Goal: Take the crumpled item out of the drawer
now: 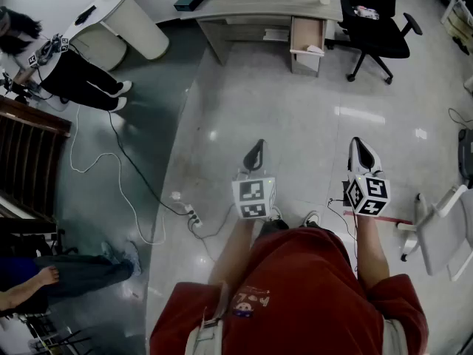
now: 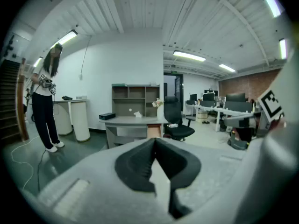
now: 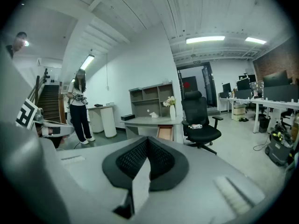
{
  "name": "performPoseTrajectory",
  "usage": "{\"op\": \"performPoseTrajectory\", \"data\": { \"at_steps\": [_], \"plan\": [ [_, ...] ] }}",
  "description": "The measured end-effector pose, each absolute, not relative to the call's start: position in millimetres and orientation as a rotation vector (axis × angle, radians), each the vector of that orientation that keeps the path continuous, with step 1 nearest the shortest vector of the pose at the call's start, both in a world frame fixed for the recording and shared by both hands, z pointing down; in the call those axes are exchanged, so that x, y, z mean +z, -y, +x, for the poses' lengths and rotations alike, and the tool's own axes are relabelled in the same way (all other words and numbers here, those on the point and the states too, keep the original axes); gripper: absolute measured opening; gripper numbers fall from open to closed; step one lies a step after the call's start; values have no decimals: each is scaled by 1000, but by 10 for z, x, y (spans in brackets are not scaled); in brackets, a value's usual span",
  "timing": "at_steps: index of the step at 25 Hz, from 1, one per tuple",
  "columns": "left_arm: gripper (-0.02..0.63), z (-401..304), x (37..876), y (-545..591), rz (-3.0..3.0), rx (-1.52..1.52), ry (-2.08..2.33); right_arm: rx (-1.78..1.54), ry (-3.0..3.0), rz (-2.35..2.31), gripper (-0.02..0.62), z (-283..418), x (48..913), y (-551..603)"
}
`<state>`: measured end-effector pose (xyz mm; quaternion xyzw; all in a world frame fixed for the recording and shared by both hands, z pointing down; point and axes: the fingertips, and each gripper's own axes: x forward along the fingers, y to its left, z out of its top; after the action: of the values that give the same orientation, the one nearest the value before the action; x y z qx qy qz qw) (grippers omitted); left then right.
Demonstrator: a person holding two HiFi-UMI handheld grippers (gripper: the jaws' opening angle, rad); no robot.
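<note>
The left gripper (image 1: 256, 151) and the right gripper (image 1: 359, 148) are held side by side in front of the person's chest, both tilted slightly down over the glossy floor (image 1: 295, 124). In each gripper view the two dark jaws meet at their tips, so both claws are fully closed with nothing between them. The desk (image 1: 251, 6) stands well apart from them, across the open floor at the far side of the room. Its drawer (image 1: 306, 35) is pulled out at the desk's right end. A pale lump lies at the drawer's near end, and this seems to be the crumpled item (image 1: 314, 49), though it is too small to make out clearly. Neither gripper is near the drawer. A black chair (image 1: 377, 21) stands just right of the drawer with a small light thing on its seat. A vase (image 3: 172, 111) of flowers stands on the desk. To the left, a person (image 1: 77, 78) in dark trousers stands near a white round stand (image 1: 129, 24). A power strip (image 1: 194, 217) and its cable lie on the floor to the left of the left gripper.
</note>
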<state>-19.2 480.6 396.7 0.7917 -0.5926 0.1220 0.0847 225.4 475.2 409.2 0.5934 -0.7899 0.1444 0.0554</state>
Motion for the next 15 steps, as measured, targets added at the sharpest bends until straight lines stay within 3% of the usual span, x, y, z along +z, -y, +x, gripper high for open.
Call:
{"op": "performPoseTrajectory", "data": {
  "at_steps": [15],
  "plan": [
    [-2, -534, 4010, -4822, 2366, 351, 1748, 464, 2365, 1813, -2, 1905, 4168, -4766]
  ]
}}
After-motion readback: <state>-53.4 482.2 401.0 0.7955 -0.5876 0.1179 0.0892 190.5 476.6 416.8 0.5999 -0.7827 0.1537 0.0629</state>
